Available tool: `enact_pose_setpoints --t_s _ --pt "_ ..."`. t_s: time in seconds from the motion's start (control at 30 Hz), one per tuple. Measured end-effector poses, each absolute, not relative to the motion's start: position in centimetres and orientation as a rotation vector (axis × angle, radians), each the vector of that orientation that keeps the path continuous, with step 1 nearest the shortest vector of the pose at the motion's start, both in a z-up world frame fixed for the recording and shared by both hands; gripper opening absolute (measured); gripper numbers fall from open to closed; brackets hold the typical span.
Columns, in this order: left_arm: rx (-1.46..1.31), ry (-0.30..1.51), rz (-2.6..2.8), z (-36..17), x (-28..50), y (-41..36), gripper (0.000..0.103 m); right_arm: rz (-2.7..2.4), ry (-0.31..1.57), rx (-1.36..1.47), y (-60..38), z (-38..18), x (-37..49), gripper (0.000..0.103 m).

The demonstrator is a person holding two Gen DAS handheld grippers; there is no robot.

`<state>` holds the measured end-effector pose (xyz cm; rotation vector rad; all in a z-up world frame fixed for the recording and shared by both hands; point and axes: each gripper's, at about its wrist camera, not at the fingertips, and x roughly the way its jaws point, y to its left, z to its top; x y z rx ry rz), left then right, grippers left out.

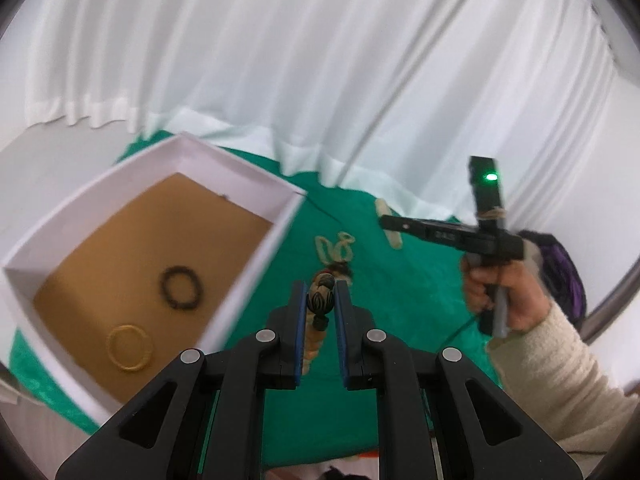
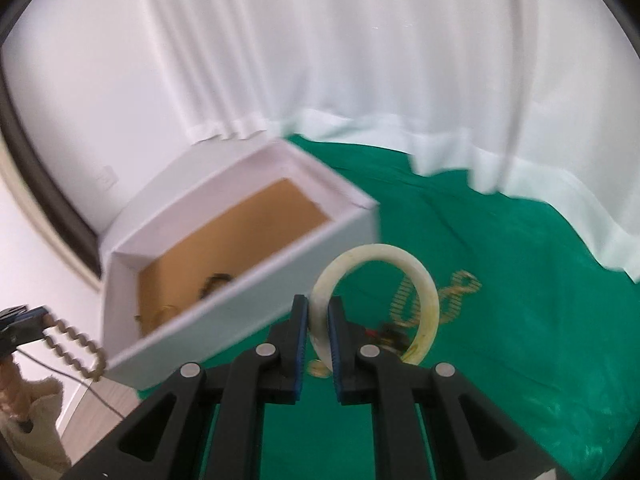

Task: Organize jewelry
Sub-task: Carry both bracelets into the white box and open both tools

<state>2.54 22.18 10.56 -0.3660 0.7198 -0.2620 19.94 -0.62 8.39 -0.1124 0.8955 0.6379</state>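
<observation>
Green cloth (image 1: 380, 300) covers the desk under both tools. Left gripper (image 1: 319, 294) is clamped on a beaded bracelet (image 1: 320, 300) with a carved dark bead, its strand dangling below. Just to its left sits a white box (image 1: 256, 184) holding a black bracelet (image 1: 181, 289) and a yellow ring (image 1: 129, 347). Right gripper (image 2: 318, 316) pinches a pale bangle (image 2: 424, 280) upright; beyond it a gold chain (image 2: 456, 292) lies on the cloth.

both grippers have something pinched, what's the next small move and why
Probably carry the left gripper, shut on the beaded bracelet, leftward over the white box and let go there. The box is open beside it, already holding a dark bracelet and a yellow ring.
</observation>
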Motion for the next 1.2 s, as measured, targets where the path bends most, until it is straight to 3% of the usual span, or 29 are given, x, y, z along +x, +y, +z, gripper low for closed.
enact_pose_setpoints --t_s 0.23,0.4,0.87,0.93,0.97,1.0,1.03,1.07,1.1,1.2 --pt "-0.437 0.715 -0.124 9.7 2.4 29.6 0.011 0.842 0.862 -0.148 9.4 11.0 17.8 0.011" --pt "-0.458 0.750 -0.040 7.5 3.9 33.8 0.011 0.900 0.891 -0.216 16.4 9.6 17.5 0.011" --pt "-0.410 0.997 0.210 -4.7 11.5 40.3 0.013 0.809 1.102 -0.458 31.8 -5.6 20.1 0.011" --pt "-0.390 1.013 0.241 -5.2 11.5 40.4 0.021 0.779 1.122 -0.446 31.8 -6.6 20.5 0.014" --pt "-0.387 1.015 0.251 -5.3 11.4 40.5 0.044 0.772 1.120 -0.433 31.7 -6.6 20.6 0.016" --pt "-0.386 1.010 0.265 -5.3 11.2 40.6 0.067 0.767 1.109 -0.412 31.4 -6.4 20.8 0.030" --pt "-0.385 0.995 0.283 -5.1 10.9 40.6 0.073 0.761 1.091 -0.389 30.8 -5.9 20.9 0.040" --pt "-0.379 0.980 0.298 -4.7 10.5 40.5 0.077 0.760 1.078 -0.368 30.3 -5.4 21.0 0.061" --pt "-0.371 0.972 0.302 -4.4 10.2 40.3 0.077 0.760 1.064 -0.345 29.6 -4.7 21.0 0.069" --pt "-0.355 0.940 0.308 -3.0 9.1 39.4 0.083 0.757 1.023 -0.313 27.7 -2.7 20.6 0.069"
